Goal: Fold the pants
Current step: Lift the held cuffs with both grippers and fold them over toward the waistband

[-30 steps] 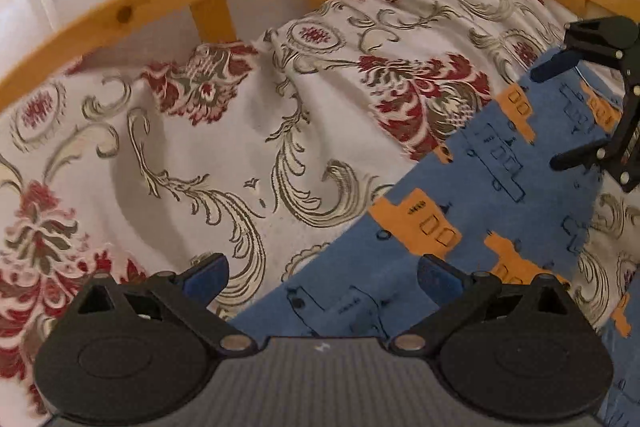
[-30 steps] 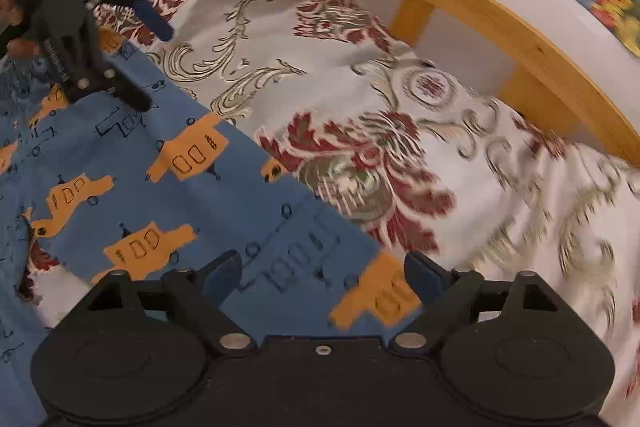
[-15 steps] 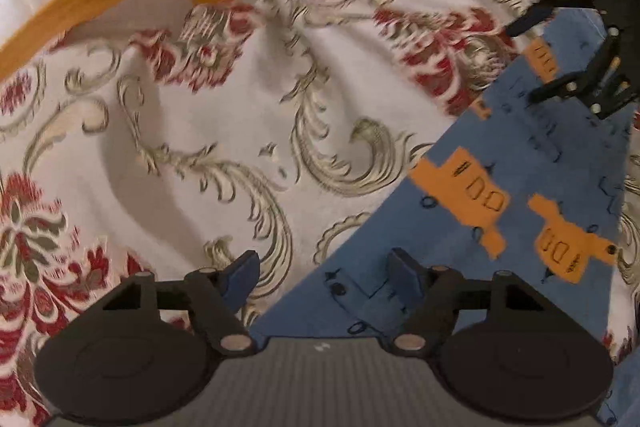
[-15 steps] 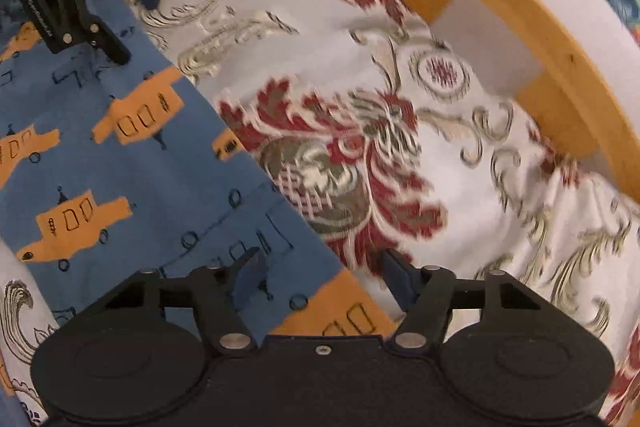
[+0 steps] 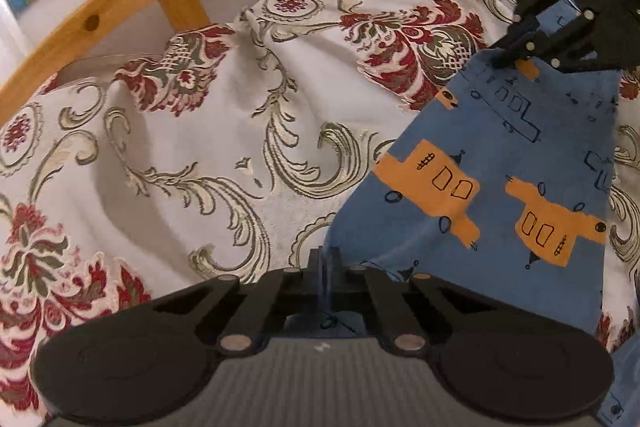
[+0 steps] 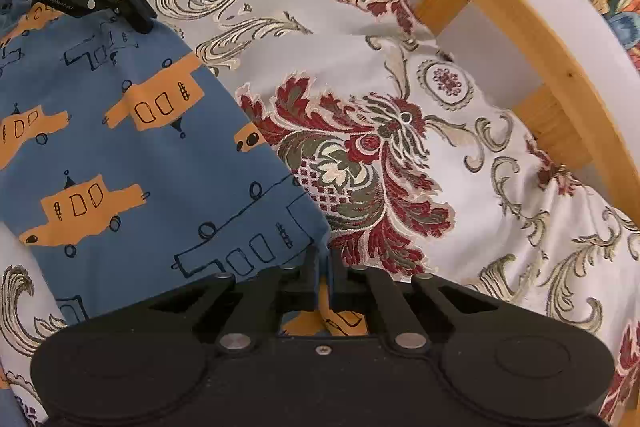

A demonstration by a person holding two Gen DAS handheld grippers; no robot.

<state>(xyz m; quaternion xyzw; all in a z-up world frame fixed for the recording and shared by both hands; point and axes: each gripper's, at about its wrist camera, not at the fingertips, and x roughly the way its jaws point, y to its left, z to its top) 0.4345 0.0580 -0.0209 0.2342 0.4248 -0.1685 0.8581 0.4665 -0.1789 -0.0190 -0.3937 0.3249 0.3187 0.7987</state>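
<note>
Left gripper and right gripper, each pinching soft blue pants.

Both grippers point steeply downward with jaws that have just been closing and now sit pinched together, the left gripper on the near corner, the right gripper alongside.
</note>
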